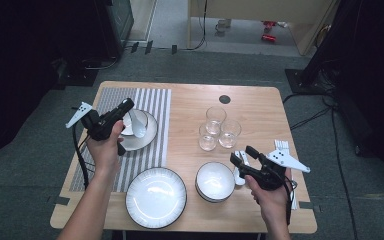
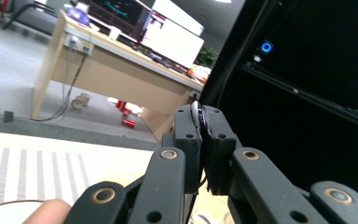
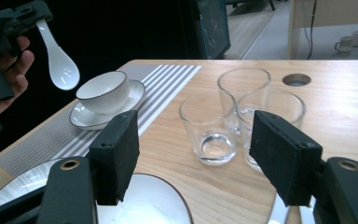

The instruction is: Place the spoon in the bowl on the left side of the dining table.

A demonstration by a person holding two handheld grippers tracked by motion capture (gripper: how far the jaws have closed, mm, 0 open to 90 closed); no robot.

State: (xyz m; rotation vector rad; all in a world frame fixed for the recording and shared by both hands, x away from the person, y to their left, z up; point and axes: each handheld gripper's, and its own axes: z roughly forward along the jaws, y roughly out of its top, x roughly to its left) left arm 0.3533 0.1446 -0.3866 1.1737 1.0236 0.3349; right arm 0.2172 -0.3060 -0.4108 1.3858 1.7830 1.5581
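Note:
My left gripper (image 1: 125, 106) hovers above the striped placemat (image 1: 152, 100), shut on the handle of a white ceramic spoon (image 1: 139, 126) that hangs bowl-down over a white cup (image 3: 103, 92) on its saucer (image 3: 81, 120). In the left gripper view the jaws (image 2: 200, 116) pinch the thin white handle edge. The right gripper view shows that spoon (image 3: 59, 65) held above and left of the cup. My right gripper (image 1: 242, 154) is open and holds nothing, just right of a white bowl (image 1: 215, 181); its pads (image 3: 116, 154) frame three clear glasses (image 3: 209, 126).
A large white plate (image 1: 156, 196) sits at the front, left of the bowl. The three glasses (image 1: 215, 127) cluster mid-table. More white cutlery (image 1: 239, 175) lies under my right gripper, and white utensils (image 1: 281, 146) lie near the right edge. A round cable hole (image 1: 224, 99) is at the back.

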